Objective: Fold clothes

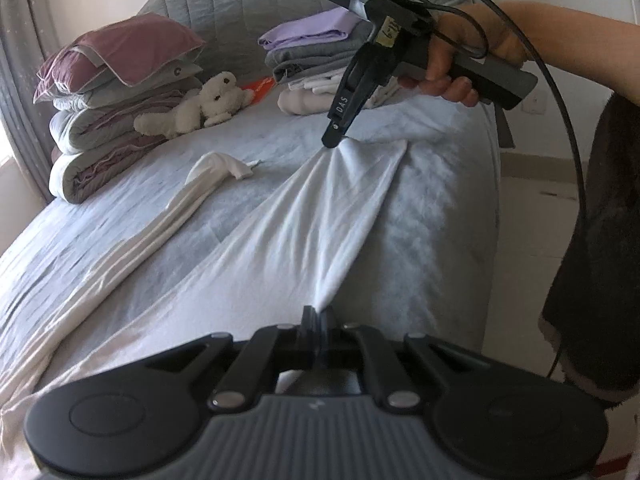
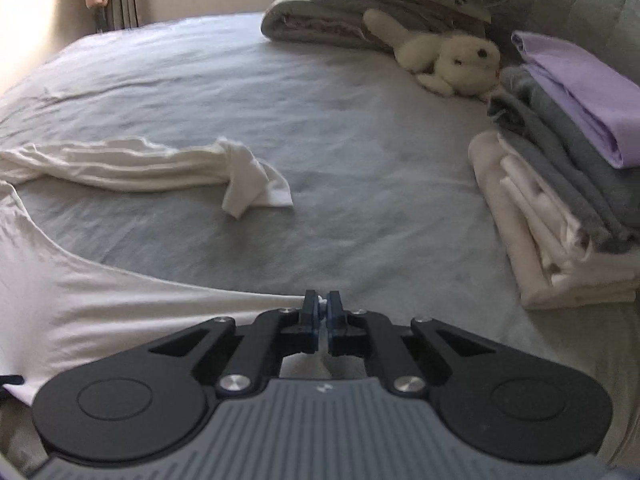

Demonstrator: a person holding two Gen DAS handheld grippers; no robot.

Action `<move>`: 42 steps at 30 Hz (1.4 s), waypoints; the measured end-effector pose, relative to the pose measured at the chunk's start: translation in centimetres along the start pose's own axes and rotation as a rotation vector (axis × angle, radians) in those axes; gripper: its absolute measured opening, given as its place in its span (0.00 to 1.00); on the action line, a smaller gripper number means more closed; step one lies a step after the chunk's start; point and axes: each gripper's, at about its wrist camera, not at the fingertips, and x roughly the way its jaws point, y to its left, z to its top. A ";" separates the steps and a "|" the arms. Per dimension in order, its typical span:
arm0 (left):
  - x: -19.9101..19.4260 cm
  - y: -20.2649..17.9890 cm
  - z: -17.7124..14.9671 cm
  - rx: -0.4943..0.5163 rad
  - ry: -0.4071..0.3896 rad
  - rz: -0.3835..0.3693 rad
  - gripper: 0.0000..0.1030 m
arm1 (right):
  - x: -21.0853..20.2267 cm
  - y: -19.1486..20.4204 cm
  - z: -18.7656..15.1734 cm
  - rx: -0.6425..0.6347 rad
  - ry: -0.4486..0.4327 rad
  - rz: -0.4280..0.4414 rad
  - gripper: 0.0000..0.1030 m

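Observation:
A white garment (image 1: 304,220) lies spread on the pale blue bed (image 1: 120,208). Its edge is pulled taut between both grippers. My left gripper (image 1: 319,314) is shut on the near end of that edge. My right gripper (image 1: 334,142), held by a hand (image 1: 452,68), pinches the far end, where the cloth bunches. In the right wrist view the right gripper (image 2: 322,304) is shut with a bit of white cloth between its blue pads, and the garment (image 2: 100,300) trails off to the left. One long sleeve (image 2: 140,164) lies stretched across the bed.
A stack of folded clothes (image 2: 568,168), purple on top, sits at the right. Folded quilts and a pillow (image 1: 116,92) are piled at the head of the bed, with a white plush toy (image 1: 204,106) beside them. The bed's right edge drops to the floor (image 1: 532,208).

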 end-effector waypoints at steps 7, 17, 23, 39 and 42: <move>-0.5 0.5 0.1 -0.016 -0.011 0.003 0.14 | 0.4 0.4 0.3 0.009 0.015 -0.010 0.17; -3.4 3.5 -1.3 -0.089 -0.047 0.037 0.31 | -1.2 2.1 2.1 0.055 -0.071 0.065 0.33; -4.7 7.5 -3.8 -0.207 -0.002 0.125 0.32 | -0.3 5.8 2.6 -0.026 -0.051 0.138 0.34; -10.6 11.0 -10.0 -0.212 0.092 0.213 0.32 | -2.9 18.2 1.4 -0.386 -0.062 0.499 0.34; -11.1 10.8 -10.6 -0.218 0.082 0.177 0.32 | -4.7 19.8 0.2 -0.497 -0.097 0.625 0.33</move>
